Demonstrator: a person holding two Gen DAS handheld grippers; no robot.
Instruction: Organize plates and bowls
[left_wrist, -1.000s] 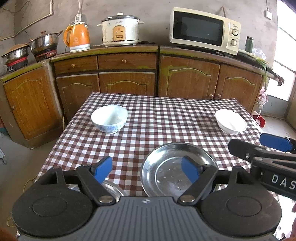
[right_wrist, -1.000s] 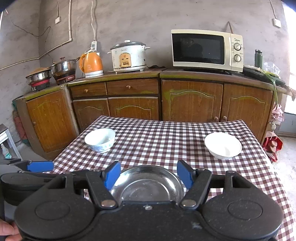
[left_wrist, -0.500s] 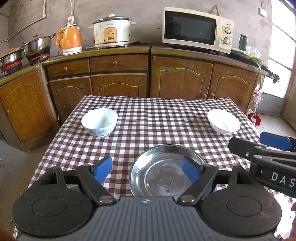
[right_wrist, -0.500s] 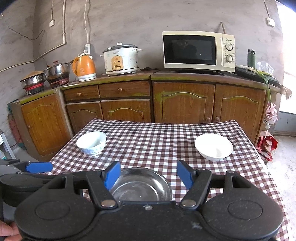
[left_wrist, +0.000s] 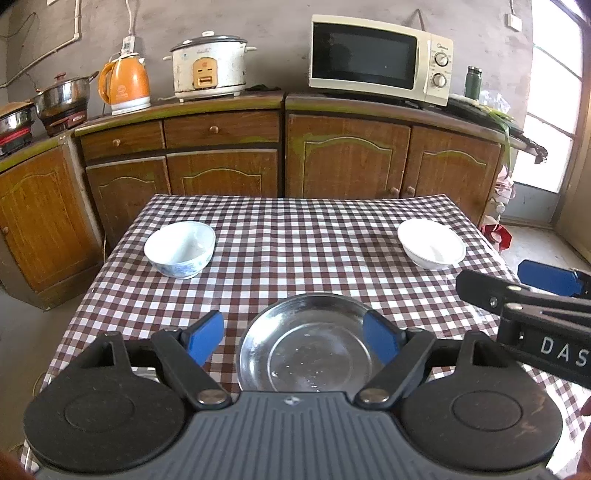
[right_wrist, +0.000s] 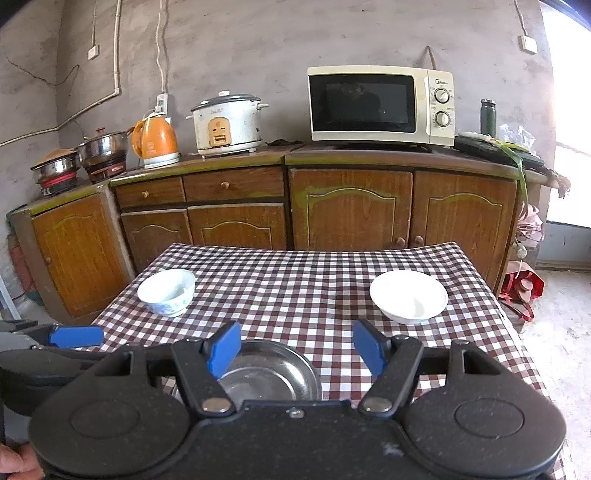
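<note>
Left gripper (left_wrist: 293, 338): you've got it wide open, nothing between the blue pads. It hangs over the near edge of the table, above the steel plate.
Right gripper (right_wrist: 295, 347): also gaping, empty. It sits just right of the other one, low over the near edge.
Change: vs a sec ago both views have pulled back – bowls and plate look smaller and sit farther off, and more of the cloth shows. You've backed both tools away w/o touching anything.
Meaning: my read – nothing is sorted yet; you're at the start, lining up a first pick.
Steel plate (left_wrist: 310, 343): 1 in clear view, near centre of the checked tablecloth (left_wrist: 295, 258), closest to you. A sliver of shiny metal shows under the left tool's body at lower left; can't tell if that's a 2nd plate.
Blue-patterned bowl (left_wrist: 180, 249): 1, mid-left of the table, upright, well apart from the plate.
White bowl (left_wrist: 431, 248): 1, mid-right, shallower, upright, also apart.
Count: 2 bowls, 1 sure plate – maybe 2.
Far: cabinets (right_wrist: 351, 206) behind the table; on top 1 microwave (right_wrist: 380, 105), 1 rice cooker (right_wrist: 227, 123), 1 orange kettle (right_wrist: 155, 142), 2 pots far left.
</note>
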